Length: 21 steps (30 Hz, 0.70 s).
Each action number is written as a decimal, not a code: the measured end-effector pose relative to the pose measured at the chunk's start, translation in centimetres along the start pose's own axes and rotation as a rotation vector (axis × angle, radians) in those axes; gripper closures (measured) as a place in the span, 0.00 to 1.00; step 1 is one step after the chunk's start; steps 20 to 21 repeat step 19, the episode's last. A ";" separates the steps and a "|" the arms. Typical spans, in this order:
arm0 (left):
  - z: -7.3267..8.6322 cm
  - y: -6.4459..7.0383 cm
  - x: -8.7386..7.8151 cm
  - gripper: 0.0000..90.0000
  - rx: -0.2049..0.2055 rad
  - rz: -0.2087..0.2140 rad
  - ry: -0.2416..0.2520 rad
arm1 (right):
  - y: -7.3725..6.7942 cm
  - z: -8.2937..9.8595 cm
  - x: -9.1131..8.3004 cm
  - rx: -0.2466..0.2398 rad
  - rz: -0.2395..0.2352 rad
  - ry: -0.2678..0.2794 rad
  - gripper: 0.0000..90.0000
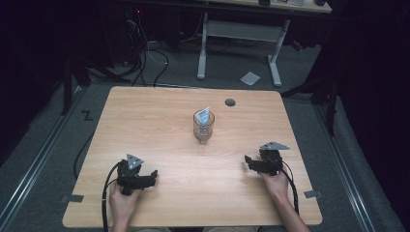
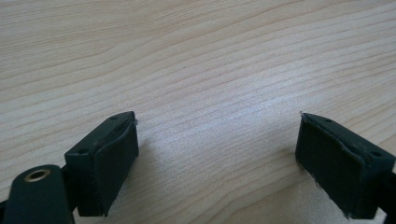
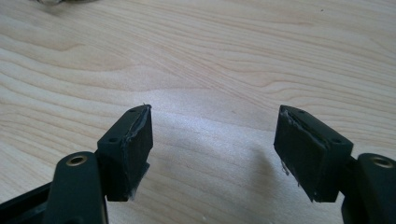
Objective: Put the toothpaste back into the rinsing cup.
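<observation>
While the clear glass point(image 1: 203, 127) holding a pale folded packet point(image 1: 206, 115) stands mid-table point(image 1: 145, 125), well apart from both tools, the left gripper point(image 1: 151, 176) and right gripper point(image 1: 249, 161) rest near the front edge, jaws apart and empty; a careless reach could topple the glass.

Overhead light brightens the worktop point(image 1: 159, 125); surroundings fall dark. Close views show soft glare, faint shadows, slight blur.
</observation>
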<state>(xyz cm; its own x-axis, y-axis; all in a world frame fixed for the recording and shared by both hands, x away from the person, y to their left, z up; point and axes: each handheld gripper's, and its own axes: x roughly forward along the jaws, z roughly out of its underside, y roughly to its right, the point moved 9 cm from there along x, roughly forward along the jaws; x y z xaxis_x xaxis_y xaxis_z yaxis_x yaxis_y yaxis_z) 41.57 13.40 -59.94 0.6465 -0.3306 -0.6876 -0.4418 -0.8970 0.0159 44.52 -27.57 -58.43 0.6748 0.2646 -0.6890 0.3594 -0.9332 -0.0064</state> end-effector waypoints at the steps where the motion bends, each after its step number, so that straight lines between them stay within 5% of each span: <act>1: 0.0 0.0 0.0 0.15 0.000 0.000 0.000 | 0.0 0.1 0.1 -0.004 0.001 -0.002 0.31; 21: 0.0 0.0 0.0 0.15 -0.002 0.000 0.002 | -0.3 0.8 0.6 -0.005 0.028 -0.009 0.31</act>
